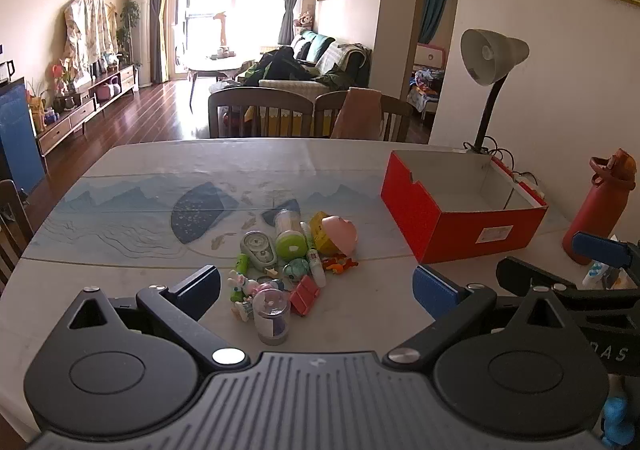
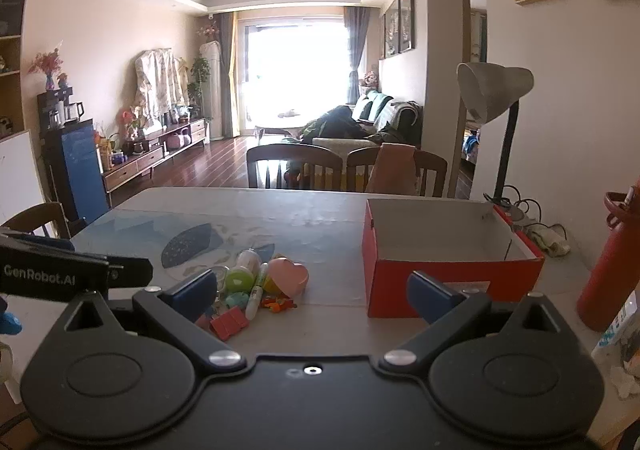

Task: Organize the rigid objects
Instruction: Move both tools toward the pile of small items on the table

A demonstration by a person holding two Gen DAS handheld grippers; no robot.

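Note:
A heap of small rigid toys (image 1: pixel 288 266) lies on the table, among them a pink round toy (image 1: pixel 340 235), a green-capped jar (image 1: pixel 290 236), a red block (image 1: pixel 305 294) and a clear purple-lidded cup (image 1: pixel 272 314). An open red box (image 1: pixel 460 206) stands to the right, empty inside. My left gripper (image 1: pixel 316 286) is open, hovering just before the heap. My right gripper (image 2: pixel 310 292) is open, between the heap (image 2: pixel 256 286) and the red box (image 2: pixel 448 250). It also shows at the right edge of the left wrist view (image 1: pixel 560 282).
A desk lamp (image 1: pixel 490 62) and a red water bottle (image 1: pixel 600 206) stand at the table's right, by the wall. Two wooden chairs (image 1: pixel 260 112) are at the far edge. A printed mat (image 1: pixel 140 210) covers the table middle.

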